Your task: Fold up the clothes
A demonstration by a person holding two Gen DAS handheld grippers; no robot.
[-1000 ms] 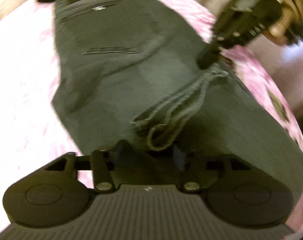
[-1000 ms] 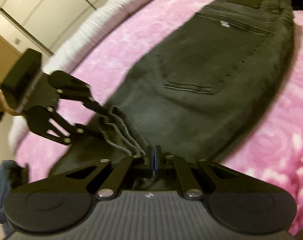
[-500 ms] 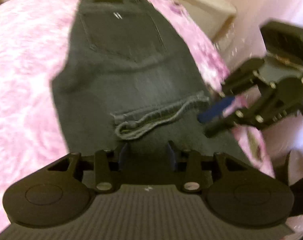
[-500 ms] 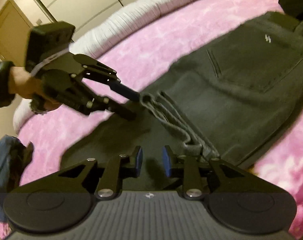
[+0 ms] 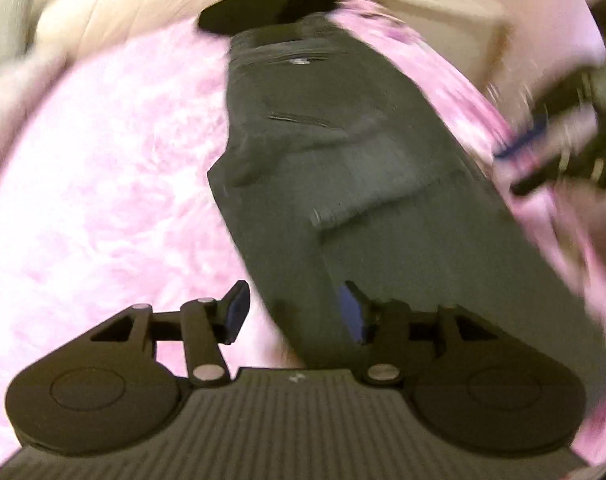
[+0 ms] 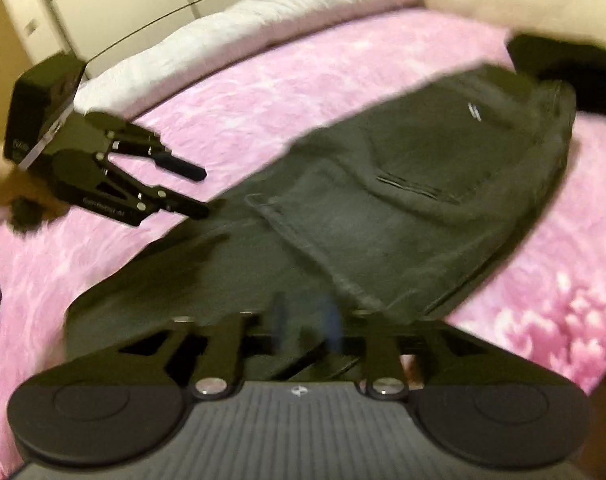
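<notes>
Dark grey jeans [image 5: 343,160] lie folded on a pink blanket [image 5: 103,200], back pocket up. The leg hems [image 5: 383,196] rest across the thigh part. My left gripper [image 5: 295,314] is open, with nothing between its fingers, above the jeans' near left edge. The right wrist view shows the left gripper [image 6: 203,192] open beside the jeans [image 6: 383,208], close to the hems [image 6: 271,208]. My right gripper [image 6: 305,322] is blurred and open over the near fold. From the left wrist view the right gripper [image 5: 523,164] hangs off the jeans' right side, apart from them.
A black garment [image 5: 263,4] lies just beyond the waistband, also in the right wrist view [image 6: 563,64]. A white duvet [image 6: 263,12] runs along the bed's far side, with wardrobe doors [image 6: 123,0] behind. Cream furniture [image 5: 443,12] stands by the bed's right edge.
Both grippers have let go of the leg hems, opened and drawn back. The hems now lie flat on the jeans. Both views are blurred by motion.
</notes>
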